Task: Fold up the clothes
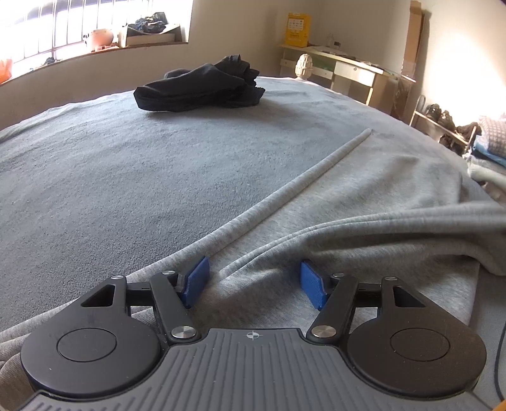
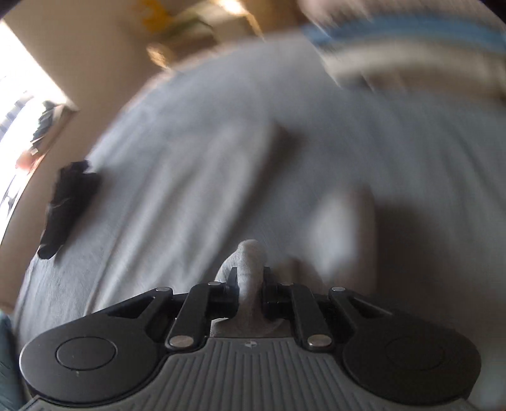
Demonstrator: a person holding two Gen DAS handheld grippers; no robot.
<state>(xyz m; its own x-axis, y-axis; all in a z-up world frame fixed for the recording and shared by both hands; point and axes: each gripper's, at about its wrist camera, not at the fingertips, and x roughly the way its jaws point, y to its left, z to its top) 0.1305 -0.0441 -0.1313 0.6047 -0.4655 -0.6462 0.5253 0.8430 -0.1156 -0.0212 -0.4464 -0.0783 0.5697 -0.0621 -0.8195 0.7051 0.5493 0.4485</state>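
Note:
A light grey sweatshirt [image 1: 363, 202] lies spread on the blue-grey bed cover [image 1: 110, 177], with a straight hem edge running up to the right and a folded-over layer at the right. My left gripper [image 1: 253, 281] is open, its blue pads [image 1: 197, 279] resting low over the sweatshirt's near edge. In the blurred right wrist view, my right gripper [image 2: 249, 284] is shut on a bunched piece of the grey sweatshirt [image 2: 249, 259] and holds it above the bed. A folded black garment [image 1: 199, 88] lies at the far side of the bed; it also shows in the right wrist view [image 2: 68, 202].
A window sill with clutter [image 1: 126, 34] runs behind the bed. A wooden desk [image 1: 348, 72] with a yellow box [image 1: 297, 30] stands at the back right. A rack and piled bedding [image 1: 487, 139] sit at the right edge.

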